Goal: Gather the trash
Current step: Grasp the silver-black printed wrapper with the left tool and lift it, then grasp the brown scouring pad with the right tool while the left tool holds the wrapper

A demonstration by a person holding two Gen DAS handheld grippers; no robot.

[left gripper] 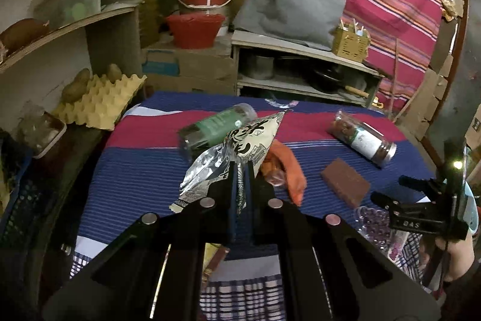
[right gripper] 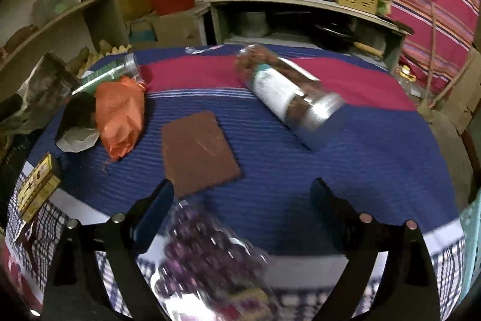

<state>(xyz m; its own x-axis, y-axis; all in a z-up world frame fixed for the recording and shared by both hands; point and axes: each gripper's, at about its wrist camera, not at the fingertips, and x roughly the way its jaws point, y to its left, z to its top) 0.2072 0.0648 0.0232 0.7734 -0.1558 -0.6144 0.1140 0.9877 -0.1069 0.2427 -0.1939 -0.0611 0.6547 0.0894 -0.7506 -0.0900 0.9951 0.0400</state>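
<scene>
My left gripper (left gripper: 240, 167) is shut on a crumpled foil wrapper (left gripper: 249, 137), cream with black print and silver inside, held up above the striped cloth. Just right of it lies an orange plastic bag (left gripper: 288, 170) (right gripper: 120, 116). My right gripper (right gripper: 242, 188) stands open over the cloth's near edge, and it also shows at the right of the left wrist view (left gripper: 387, 187). A clear bag of purple beads (right gripper: 204, 254) lies blurred low between its fingers, with the pads apart from it. A brown flat block (right gripper: 198, 152) (left gripper: 345, 182) lies just ahead.
Two jars lie on the blue and red cloth (right gripper: 360, 170): a green-labelled one (left gripper: 216, 125) and a white-labelled one (right gripper: 288, 92). A yellow box (right gripper: 36, 188) sits at the near left edge. An egg tray (left gripper: 102, 101), shelves and a low shelf unit (left gripper: 300, 68) surround the table.
</scene>
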